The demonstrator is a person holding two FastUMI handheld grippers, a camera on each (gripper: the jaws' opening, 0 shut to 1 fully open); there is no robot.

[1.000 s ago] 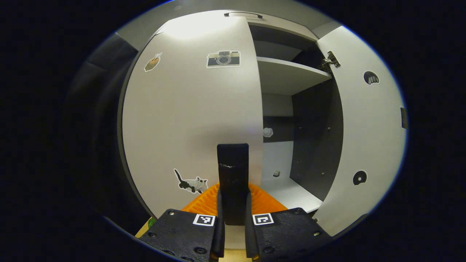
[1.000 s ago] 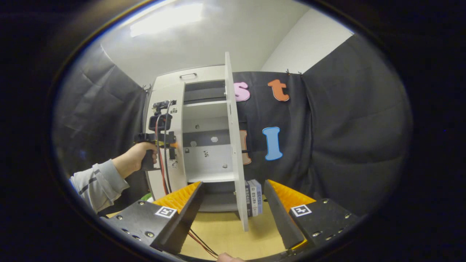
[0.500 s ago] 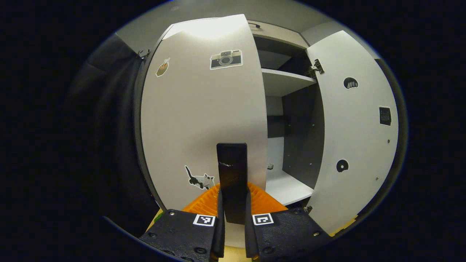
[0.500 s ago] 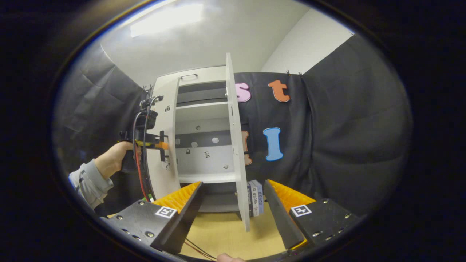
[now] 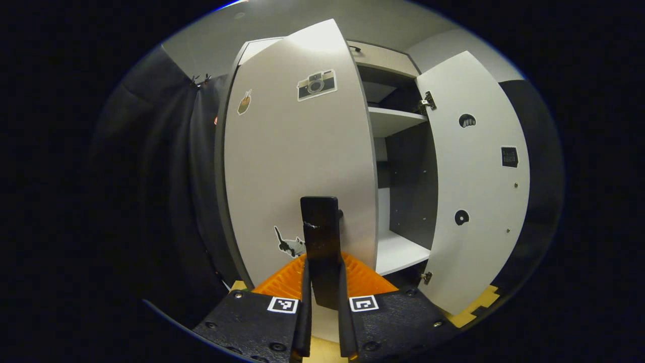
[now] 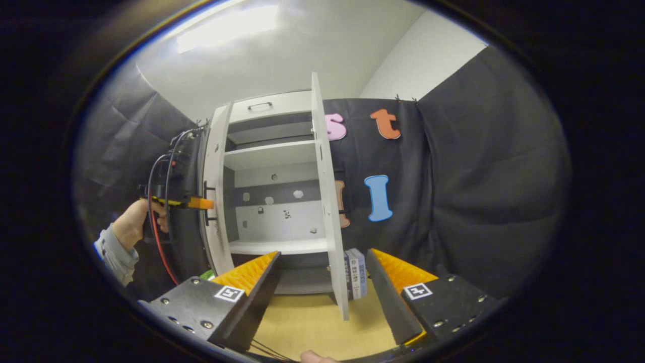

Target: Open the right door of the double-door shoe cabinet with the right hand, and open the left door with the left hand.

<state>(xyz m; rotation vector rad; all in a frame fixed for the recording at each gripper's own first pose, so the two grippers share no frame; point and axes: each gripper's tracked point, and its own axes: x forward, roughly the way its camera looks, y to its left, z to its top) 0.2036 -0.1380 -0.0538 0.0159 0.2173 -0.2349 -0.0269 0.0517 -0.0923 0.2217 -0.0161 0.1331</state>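
Note:
The white shoe cabinet (image 6: 272, 151) stands on a wooden table with both doors swung out. The left door (image 5: 297, 166) carries several stickers and a black vertical handle (image 5: 319, 222). My left gripper (image 5: 322, 267) is shut on that handle, both fingers pressing its sides. In the right gripper view the same left gripper (image 6: 199, 203), held by a hand (image 6: 132, 224), sits at the left door (image 6: 216, 186), which stands far open. The right door (image 6: 327, 201) shows edge-on, wide open. My right gripper (image 6: 323, 254) is open and empty, well back from the cabinet.
White shelves (image 5: 390, 121) and a dark inner wall (image 5: 408, 186) show inside the cabinet. The right door (image 5: 478, 181) hangs open on its hinges (image 5: 426, 103). A few books (image 6: 355, 272) stand beside the cabinet on the wooden table (image 6: 307, 322). Black cloth walls close the booth in.
The left door has swung farther open with my left gripper still shut on its handle; the hand has moved leftward. The right gripper and right door have stayed put.

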